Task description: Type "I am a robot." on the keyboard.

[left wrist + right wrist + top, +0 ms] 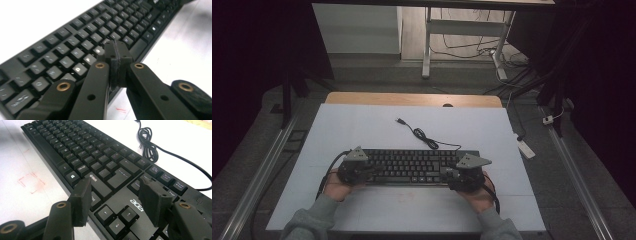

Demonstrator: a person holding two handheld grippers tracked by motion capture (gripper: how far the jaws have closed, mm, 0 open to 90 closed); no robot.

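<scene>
High view: our left gripper [368, 171], pressed together over the keyboard [412, 165], may hit neighbouring keys; right gripper [451, 175] spread, idle.

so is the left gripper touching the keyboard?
Cannot tell. In the left gripper view the left gripper is shut above the keyboard; contact isn't plain.
</scene>
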